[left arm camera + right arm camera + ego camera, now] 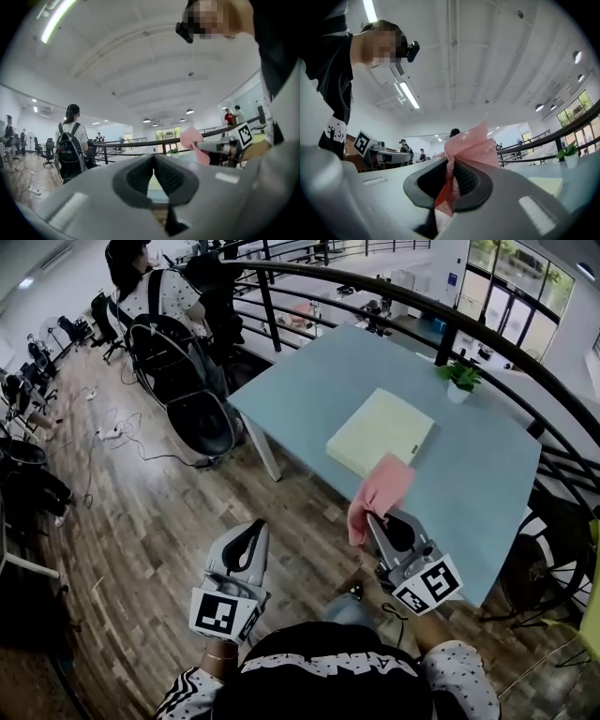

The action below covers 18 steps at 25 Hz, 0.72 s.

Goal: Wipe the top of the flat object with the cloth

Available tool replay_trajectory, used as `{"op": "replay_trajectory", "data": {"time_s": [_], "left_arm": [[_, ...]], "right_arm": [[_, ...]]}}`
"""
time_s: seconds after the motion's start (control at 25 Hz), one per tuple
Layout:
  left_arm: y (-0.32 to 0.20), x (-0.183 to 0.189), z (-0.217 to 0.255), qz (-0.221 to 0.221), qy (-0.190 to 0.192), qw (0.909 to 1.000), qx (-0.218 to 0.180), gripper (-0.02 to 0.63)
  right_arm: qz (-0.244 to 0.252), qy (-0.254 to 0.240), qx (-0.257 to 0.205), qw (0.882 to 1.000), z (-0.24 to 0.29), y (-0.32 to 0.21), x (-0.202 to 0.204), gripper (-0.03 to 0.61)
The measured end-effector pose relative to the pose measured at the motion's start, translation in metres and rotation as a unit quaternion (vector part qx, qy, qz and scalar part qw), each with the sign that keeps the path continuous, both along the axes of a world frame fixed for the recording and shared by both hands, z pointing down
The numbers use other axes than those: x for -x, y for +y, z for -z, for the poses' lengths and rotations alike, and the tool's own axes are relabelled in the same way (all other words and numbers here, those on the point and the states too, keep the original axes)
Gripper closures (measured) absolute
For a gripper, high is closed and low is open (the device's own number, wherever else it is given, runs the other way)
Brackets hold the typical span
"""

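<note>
A pale yellow flat pad point(382, 433) lies on the light blue table point(487, 474), near its middle. My right gripper point(372, 517) is shut on a pink cloth point(380, 493), which hangs over the table's near edge, short of the pad. In the right gripper view the pink cloth point(466, 149) bunches between the jaws, and the pad point(544, 184) shows low at the right. My left gripper point(255, 529) is shut and holds nothing, off the table above the wooden floor. The left gripper view shows the cloth point(193, 138) held in the right gripper point(206, 145).
A small potted plant point(458, 379) stands at the table's far edge. A dark curved railing point(394, 298) runs behind the table. A person with a backpack point(159, 315) stands at the far left beside black chairs point(202, 423). Cables lie on the wooden floor point(141, 512).
</note>
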<state>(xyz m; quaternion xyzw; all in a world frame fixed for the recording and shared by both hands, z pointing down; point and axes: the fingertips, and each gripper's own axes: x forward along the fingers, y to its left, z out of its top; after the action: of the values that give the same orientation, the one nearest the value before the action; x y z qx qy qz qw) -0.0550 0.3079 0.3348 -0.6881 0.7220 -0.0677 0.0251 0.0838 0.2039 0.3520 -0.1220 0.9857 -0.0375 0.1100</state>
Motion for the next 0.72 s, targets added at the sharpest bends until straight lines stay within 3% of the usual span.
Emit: {"op": "replay_trajectory", "data": {"time_s": [0.4,0.72], "left_arm": [[-0.116,-0.008,0.007,-0.010,0.007,0.9999,-0.004,0.614],[-0.196,-0.038,-0.006,-0.057,0.035,0.9976,-0.017,0.614]], "right_arm": [[0.008,0.012,-0.020,1.000,0.011,-0.094,-0.011,0.555],[-0.028,0.049,-0.023,0.998,-0.001,-0.159,-0.041,0.555]]}}
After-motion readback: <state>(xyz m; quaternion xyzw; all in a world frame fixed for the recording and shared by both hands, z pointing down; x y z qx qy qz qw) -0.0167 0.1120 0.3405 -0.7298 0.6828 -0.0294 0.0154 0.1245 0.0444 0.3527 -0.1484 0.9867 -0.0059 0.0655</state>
